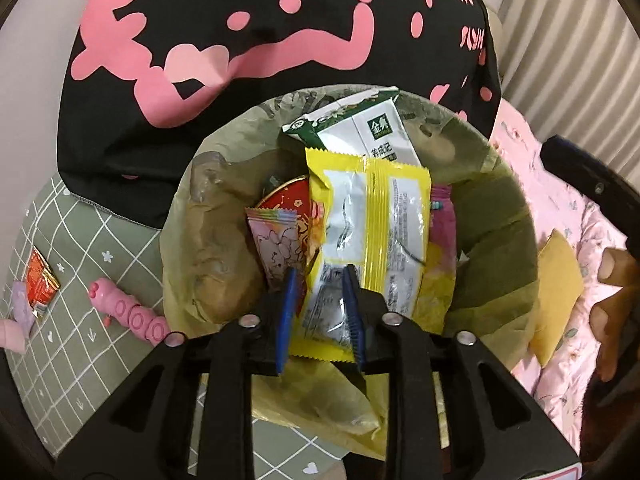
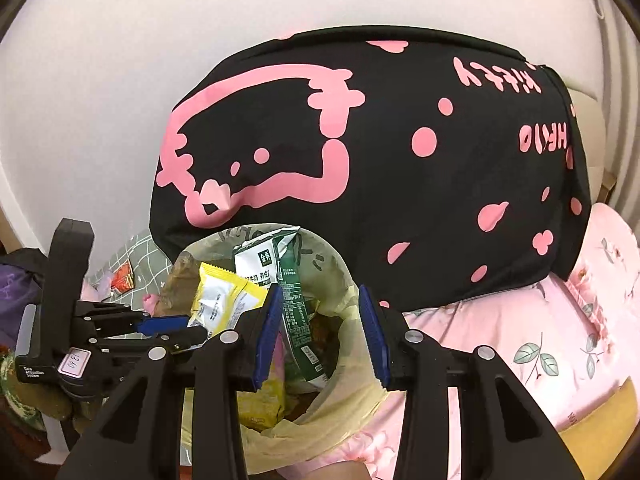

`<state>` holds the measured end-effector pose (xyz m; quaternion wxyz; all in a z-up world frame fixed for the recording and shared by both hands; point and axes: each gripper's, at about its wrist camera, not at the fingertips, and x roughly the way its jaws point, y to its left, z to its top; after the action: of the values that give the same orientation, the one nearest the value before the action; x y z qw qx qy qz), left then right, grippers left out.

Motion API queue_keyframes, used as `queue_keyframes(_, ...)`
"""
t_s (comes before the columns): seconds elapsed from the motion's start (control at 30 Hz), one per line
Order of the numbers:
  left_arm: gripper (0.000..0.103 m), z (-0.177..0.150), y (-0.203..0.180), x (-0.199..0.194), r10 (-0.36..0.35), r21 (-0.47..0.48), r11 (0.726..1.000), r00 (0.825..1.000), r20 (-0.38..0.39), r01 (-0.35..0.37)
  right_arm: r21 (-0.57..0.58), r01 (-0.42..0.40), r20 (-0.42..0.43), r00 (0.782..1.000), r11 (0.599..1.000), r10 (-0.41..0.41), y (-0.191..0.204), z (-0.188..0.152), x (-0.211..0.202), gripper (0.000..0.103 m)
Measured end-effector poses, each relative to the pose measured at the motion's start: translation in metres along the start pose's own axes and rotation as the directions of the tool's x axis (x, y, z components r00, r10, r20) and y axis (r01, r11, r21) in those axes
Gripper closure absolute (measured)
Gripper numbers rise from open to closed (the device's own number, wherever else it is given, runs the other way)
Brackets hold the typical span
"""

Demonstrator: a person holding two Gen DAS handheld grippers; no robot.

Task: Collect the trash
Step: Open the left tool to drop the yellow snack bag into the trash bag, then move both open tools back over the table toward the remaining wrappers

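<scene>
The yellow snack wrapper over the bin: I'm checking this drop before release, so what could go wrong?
1. The yellow snack wrapper, pinched by the left gripper, may land on the upright white-and-green milk carton and slide off.
2. The yellowish bin liner looks full, so trash may spill onto the pink floral bedding.

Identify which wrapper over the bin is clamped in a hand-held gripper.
The yellow wrapper, pinched by the left hand-held gripper; the small pink wrapper beside it lies loose in the bin.

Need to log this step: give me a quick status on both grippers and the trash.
Left gripper shut on yellow wrapper, over trash bin. Right gripper open, empty, above bin. Milk carton sticks up inside.
</scene>
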<state>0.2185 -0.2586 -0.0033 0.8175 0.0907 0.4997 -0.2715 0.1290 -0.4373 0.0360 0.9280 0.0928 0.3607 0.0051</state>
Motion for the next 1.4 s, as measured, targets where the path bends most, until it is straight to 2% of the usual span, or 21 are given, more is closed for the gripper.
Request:
queue_keyframes(0.03,0.068,-0.001,0.002,-0.004,-0.019,-0.015,1.0,1.0,0.009,0.02,-0.001,-0.002,-0.002,1.0,1.0,0.002,0.0,0.0,0.001,0.065)
queue_keyframes(0.13,0.059,-0.002,0.01,-0.023,-0.072,-0.054,0.996,0.996,0.046,0.074,-0.005,-0.01,-0.006,1.0,1.0,0.009,0.002,-0.001,0.003,0.066)
queue_keyframes(0.23,0.058,-0.008,0.019,-0.042,-0.085,-0.071,0.993,0.993,0.086,0.091,0.005,-0.019,-0.003,1.0,1.0,0.019,0.006,0.0,0.004,0.065)
queue_keyframes(0.37,0.058,-0.022,0.045,-0.072,-0.035,-0.13,0.99,0.986,0.166,0.058,0.002,-0.049,0.01,0.999,0.999,0.049,0.021,0.002,0.006,0.065)
queue_keyframes(0.5,0.055,-0.038,0.08,-0.089,0.052,-0.212,0.977,0.979,0.198,-0.01,-0.037,-0.107,0.012,0.994,0.994,0.107,0.053,0.002,0.011,0.065)
queue_keyframes(0.6,0.054,-0.057,0.116,-0.095,0.108,-0.29,0.956,0.977,0.185,-0.051,-0.102,-0.129,0.034,0.991,0.986,0.133,0.085,-0.001,0.013,0.062)
queue_keyframes(0.67,0.054,-0.072,0.14,-0.101,0.14,-0.344,0.936,0.975,0.175,-0.073,-0.13,-0.174,0.02,0.984,0.976,0.178,0.108,-0.002,0.019,0.057)
queue_keyframes(0.9,0.054,-0.13,0.226,-0.115,0.245,-0.521,0.84,0.963,0.117,-0.15,-0.234,-0.246,-0.064,0.969,0.941,0.237,0.186,-0.014,0.041,0.057)
queue_keyframes(1.03,0.054,-0.16,0.261,-0.131,0.296,-0.571,0.8,0.949,0.107,-0.185,-0.256,-0.279,-0.119,0.959,0.926,0.256,0.224,-0.022,0.064,0.057)
queue_keyframes(1.17,0.054,-0.19,0.298,-0.15,0.347,-0.598,0.77,0.932,0.102,-0.222,-0.248,-0.338,-0.181,0.937,0.908,0.299,0.267,-0.027,0.098,0.057)
queue_keyframes(1.3,0.053,-0.212,0.335,-0.166,0.368,-0.649,0.731,0.923,0.111,-0.213,-0.239,-0.39,-0.278,0.905,0.889,0.322,0.312,-0.029,0.141,0.057)
queue_keyframes(1.4,0.053,-0.226,0.355,-0.175,0.379,-0.676,0.708,0.917,0.121,-0.204,-0.299,-0.376,-0.316,0.906,0.877,0.281,0.351,-0.033,0.172,0.057)
